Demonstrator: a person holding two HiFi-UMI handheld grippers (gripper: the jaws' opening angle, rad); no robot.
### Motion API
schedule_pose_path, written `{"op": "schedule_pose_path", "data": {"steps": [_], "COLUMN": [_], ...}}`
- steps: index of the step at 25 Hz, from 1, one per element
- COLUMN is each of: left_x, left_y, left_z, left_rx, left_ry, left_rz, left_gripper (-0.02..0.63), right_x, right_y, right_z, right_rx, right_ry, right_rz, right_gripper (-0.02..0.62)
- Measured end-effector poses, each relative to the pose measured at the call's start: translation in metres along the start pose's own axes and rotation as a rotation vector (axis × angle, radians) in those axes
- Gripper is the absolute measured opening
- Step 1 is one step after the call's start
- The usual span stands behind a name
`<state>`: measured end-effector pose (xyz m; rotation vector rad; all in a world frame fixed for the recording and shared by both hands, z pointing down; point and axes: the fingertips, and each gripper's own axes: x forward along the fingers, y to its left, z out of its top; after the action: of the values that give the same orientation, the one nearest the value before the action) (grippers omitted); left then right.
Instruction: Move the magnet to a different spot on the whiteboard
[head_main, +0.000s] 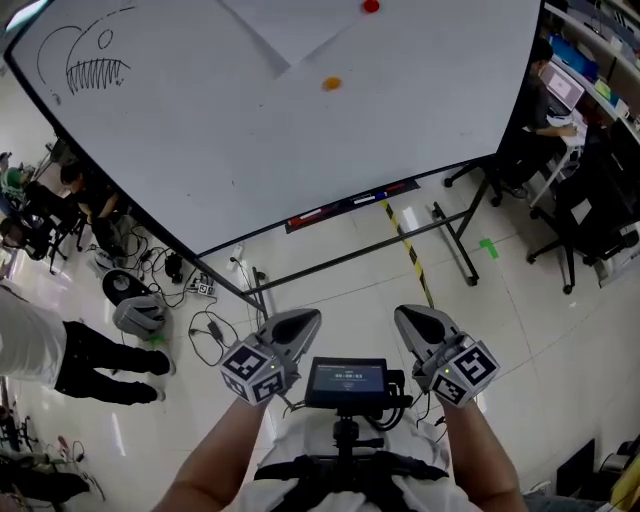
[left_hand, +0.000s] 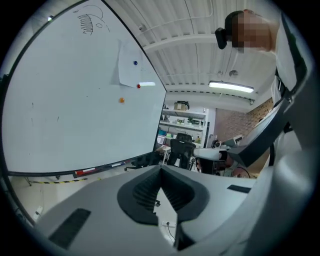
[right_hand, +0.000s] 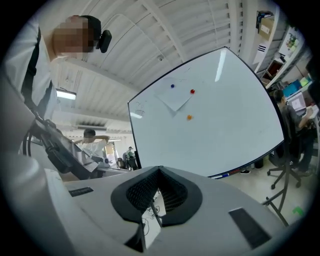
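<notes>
Left of the orange magnet (head_main: 331, 83), a doodle (head_main: 95, 65) marks the whiteboard (head_main: 250, 150).

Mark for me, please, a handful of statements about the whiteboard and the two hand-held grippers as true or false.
1. The orange magnet sits on the whiteboard. True.
2. The right hand-held gripper is shut on the orange magnet. False: its jaws are together on nothing, well short of the board.
3. A red magnet sits higher on the board than the orange one. True.
4. The left hand-held gripper has its jaws wide apart. False: they are together and empty.
5. The board bears no drawing. False: a toothed sketch is near its upper left corner.
</notes>
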<state>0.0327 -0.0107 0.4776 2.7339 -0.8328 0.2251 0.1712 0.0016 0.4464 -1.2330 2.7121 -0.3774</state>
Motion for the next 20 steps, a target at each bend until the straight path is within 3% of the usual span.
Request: {"op": "schedule_pose_path", "data": {"steps": [8,20], "left_x": [0.024,0.042], "left_y": [-0.003,0.030], "left_z": [0.015,0.016], "left_rx": [-0.016,-0.058], "left_ry": [-0.050,-0.051], "left_rz": [0.090,0.103], "left_gripper": [0.032,0.032], "right_x": [-0.003,0.036], "right_y": [-0.029,-0.064], "right_z": [0.013,0.015], "right_rx": [-0.006,-0.019], "right_ry": [0.033,0.039], "right_rz": [0.066,0.067], "right_gripper": [0.014,0.014]}}
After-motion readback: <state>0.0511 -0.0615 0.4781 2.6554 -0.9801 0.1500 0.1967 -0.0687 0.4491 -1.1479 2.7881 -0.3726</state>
